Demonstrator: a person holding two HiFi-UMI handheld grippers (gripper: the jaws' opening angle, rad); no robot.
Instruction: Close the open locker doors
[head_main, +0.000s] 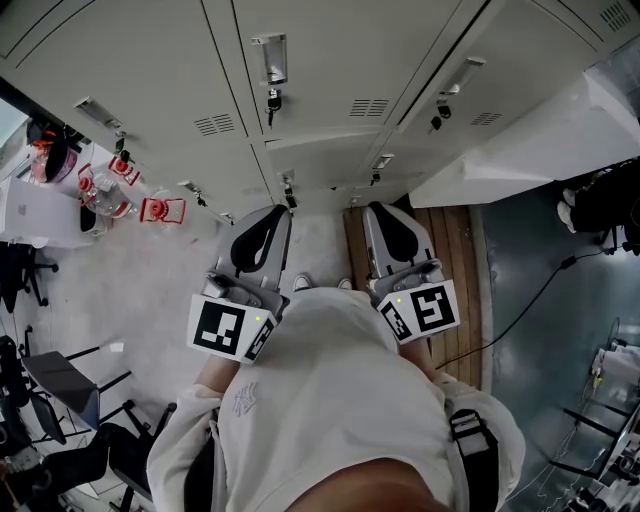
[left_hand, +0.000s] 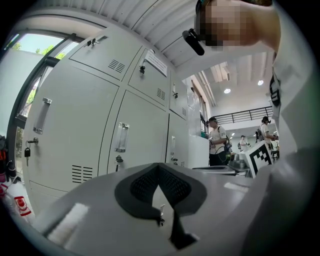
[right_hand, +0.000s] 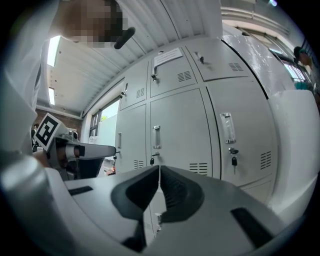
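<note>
Left gripper (left_hand: 159, 170) jaws are clenched, nothing between them. Right gripper (right_hand: 159, 170) same, hairline slit only, empty. Both sit close to the torso, aimed at the lockers (head_main: 330, 60), touching nothing. One open locker door (head_main: 530, 145) sticks out to the right, beyond the right gripper. Looks like the approach step. Next: shift right, put the right jaws on the door face, swing it flush.

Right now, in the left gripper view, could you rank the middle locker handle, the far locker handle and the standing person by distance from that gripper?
1. Middle locker handle, just left of centre.
2. Far locker handle, right of it.
3. Standing person, farther right, in the background.
</note>
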